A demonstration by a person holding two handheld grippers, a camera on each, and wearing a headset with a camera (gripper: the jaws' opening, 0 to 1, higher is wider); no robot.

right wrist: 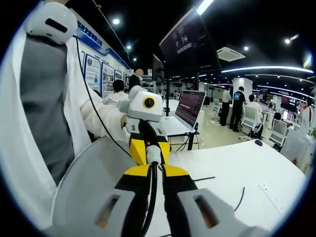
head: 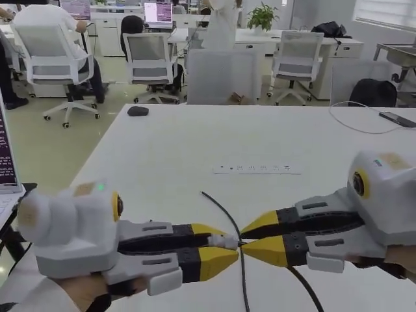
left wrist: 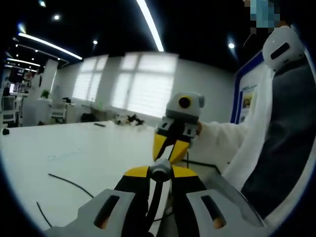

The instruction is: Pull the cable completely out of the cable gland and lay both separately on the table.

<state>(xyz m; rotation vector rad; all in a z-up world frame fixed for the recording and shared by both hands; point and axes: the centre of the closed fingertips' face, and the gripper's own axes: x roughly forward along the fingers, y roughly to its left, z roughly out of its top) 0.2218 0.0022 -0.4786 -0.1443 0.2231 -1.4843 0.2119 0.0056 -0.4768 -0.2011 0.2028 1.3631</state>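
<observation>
In the head view my two grippers meet tip to tip above the white table [head: 162,156]. The left gripper [head: 229,242] is shut on a small pale grey cable gland [head: 223,241]. The right gripper [head: 243,240] is shut on the thin black cable [head: 221,209] right at the gland's mouth. From there the cable curves away over the table and also trails toward the near edge. The left gripper view has the gland [left wrist: 161,169] between my own jaws and the right gripper [left wrist: 171,156] facing it. In the right gripper view the cable [right wrist: 151,192] runs between my jaws up to the gland [right wrist: 153,154].
A white power strip [head: 257,169] lies mid-table beyond the grippers. A dark mouse [head: 138,111] sits at the far left edge and a phone [head: 396,119] at the far right. A laptop [head: 6,162] stands at the left. Office chairs and people are behind.
</observation>
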